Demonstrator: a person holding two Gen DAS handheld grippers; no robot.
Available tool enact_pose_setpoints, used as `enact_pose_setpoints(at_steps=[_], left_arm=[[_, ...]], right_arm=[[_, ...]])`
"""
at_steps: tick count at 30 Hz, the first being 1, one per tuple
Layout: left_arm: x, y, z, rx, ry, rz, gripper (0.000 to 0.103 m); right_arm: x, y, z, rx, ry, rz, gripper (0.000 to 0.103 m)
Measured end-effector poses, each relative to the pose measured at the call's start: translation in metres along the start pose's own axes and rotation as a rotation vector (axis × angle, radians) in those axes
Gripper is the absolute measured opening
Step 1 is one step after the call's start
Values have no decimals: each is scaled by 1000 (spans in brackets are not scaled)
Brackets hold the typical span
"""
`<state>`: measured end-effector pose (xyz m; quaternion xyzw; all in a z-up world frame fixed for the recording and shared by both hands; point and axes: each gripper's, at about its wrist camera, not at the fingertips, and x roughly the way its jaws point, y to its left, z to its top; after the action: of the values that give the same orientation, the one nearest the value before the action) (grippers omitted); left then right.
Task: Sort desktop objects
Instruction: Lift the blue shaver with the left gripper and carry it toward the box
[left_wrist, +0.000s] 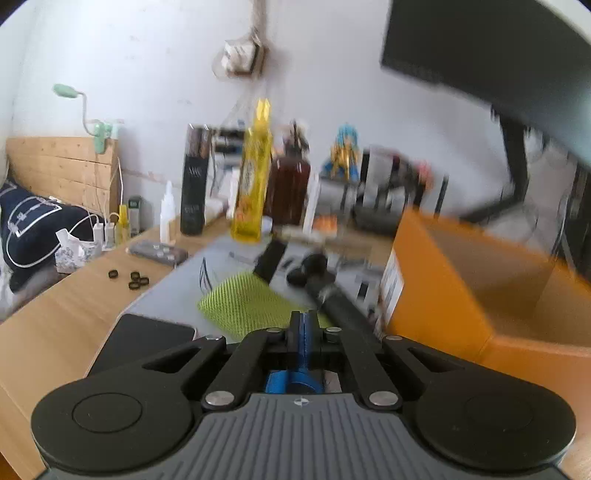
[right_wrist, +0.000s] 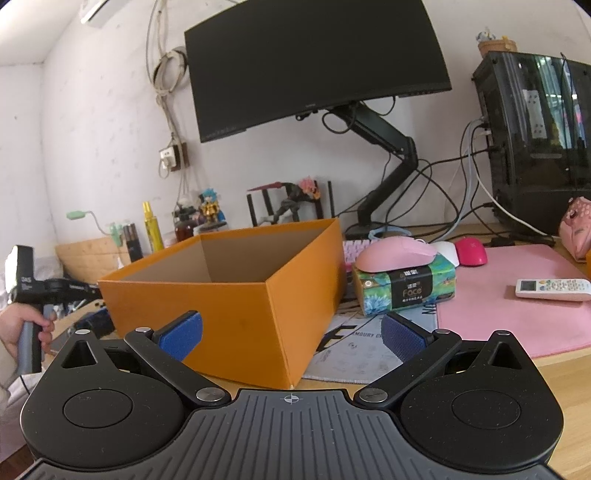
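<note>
An open orange box stands on the desk; it also shows at the right of the blurred left wrist view. My left gripper has its blue pads pressed together, with a black rod-like object running from beside the fingers up to the right; I cannot tell if it is held. A yellow-green mesh cloth lies just ahead of it on the grey mat. My right gripper is open and empty, in front of the box's near corner.
A black phone, small black rings, bottles and figurines stand at the left. A pink mouse on a tissue pack, a white remote, a pink mat, monitor and PC case are at the right.
</note>
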<state>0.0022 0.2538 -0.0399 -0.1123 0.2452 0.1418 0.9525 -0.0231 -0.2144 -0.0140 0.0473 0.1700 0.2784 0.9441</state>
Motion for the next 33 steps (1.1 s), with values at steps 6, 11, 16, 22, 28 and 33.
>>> enact_pose_setpoints(at_steps=[6,11,16,22,28,33], left_arm=[[7,-3,-5,51,49,26,4],[-8,-1,8,90,41,31,27],[-19,1,15,151,96,19,68],[-15,13,21,198,219,35,76],[7,8,13,315,416,3,76],[27,5,1,360,509,15,76]], right_arm=[[-5,-1,-1,-3,-9,-5,103],[-6,-5,-1,15,-14,-2,103],[-5,-2,-2,12,-13,16,103],[-2,8,-3,11,0,58,103],[-1,17,-2,12,1,86,103],[0,19,-2,25,9,92,103]])
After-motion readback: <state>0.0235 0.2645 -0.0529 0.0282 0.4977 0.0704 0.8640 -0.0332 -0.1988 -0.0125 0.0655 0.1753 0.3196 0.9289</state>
